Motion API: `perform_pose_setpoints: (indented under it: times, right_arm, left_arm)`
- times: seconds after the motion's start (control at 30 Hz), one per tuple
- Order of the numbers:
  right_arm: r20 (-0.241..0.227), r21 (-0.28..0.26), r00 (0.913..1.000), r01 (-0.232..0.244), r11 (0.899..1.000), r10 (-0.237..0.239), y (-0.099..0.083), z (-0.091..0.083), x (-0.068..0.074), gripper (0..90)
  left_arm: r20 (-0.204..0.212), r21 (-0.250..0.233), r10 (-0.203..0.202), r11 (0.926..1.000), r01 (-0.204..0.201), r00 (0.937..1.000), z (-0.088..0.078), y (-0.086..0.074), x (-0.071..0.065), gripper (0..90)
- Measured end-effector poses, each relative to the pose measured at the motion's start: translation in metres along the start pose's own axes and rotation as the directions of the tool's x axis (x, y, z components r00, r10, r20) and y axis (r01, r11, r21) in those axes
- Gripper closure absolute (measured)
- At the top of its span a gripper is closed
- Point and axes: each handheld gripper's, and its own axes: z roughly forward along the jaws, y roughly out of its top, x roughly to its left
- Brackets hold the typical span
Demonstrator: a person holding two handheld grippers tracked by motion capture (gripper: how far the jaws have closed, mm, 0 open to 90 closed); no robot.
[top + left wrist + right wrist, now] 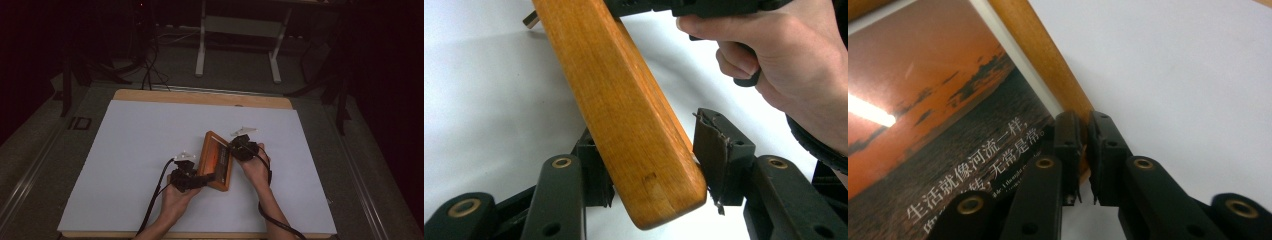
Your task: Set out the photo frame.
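A wooden picture frame [216, 160] with an orange sunset print [938, 125] and white characters is held over the white sheet between both grippers. My left gripper [202, 179] holds its near end: in the left gripper view the frame's rounded wooden edge [624, 110] runs between the jaws of the left gripper [649, 135], and both pads touch it. My right gripper [235, 147] is at the frame's far right side. In the right gripper view the right gripper's [1084, 125] narrow jaws pinch the wooden rim [1033, 55].
A white sheet [150, 150] covers most of the wooden table [200, 96]. The right hand [784, 55] shows beyond the frame in the left gripper view. Cables trail from both grippers toward the near edge. White desk legs [200, 50] stand on the dark floor behind.
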Motion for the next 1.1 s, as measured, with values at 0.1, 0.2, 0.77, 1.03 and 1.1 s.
perform_pose_setpoints:
  times: [0.1,0.2,0.77,1.03,1.1]
  right_arm:
    - [0.001,-0.005,1.0,0.001,1.0,-0.001,-0.003,-0.005,-0.002,78.6]
    - [0.003,-0.009,1.0,0.007,1.0,-0.007,-0.007,-0.013,-0.004,76.4]
    - [0.014,-0.128,0.9996,0.027,0.991,-0.025,-0.011,-0.071,-0.008,69.7]
    - [0.015,-0.14,0.9999,0.008,0.99,-0.006,-0.022,-0.083,-0.012,68.4]
    - [0.014,-0.14,0.9998,0.016,0.99,-0.014,-0.023,-0.085,-0.013,67.8]
  left_arm:
    - [-0.004,-0.011,-0.002,0.9999,0.002,1.0,0.001,0.0,-0.003,55.0]
    - [-0.01,-0.016,0.003,0.9999,-0.004,0.9999,0.002,0.001,-0.006,57.2]
    - [-0.06,-0.044,0.107,0.993,-0.11,0.9925,0.016,0.012,-0.037,67.2]
    - [-0.052,-0.038,0.136,0.9896,-0.138,0.9893,0.018,0.015,-0.041,68.8]
    - [-0.054,-0.031,0.149,0.9881,-0.151,0.9874,0.018,0.015,-0.042,68.9]
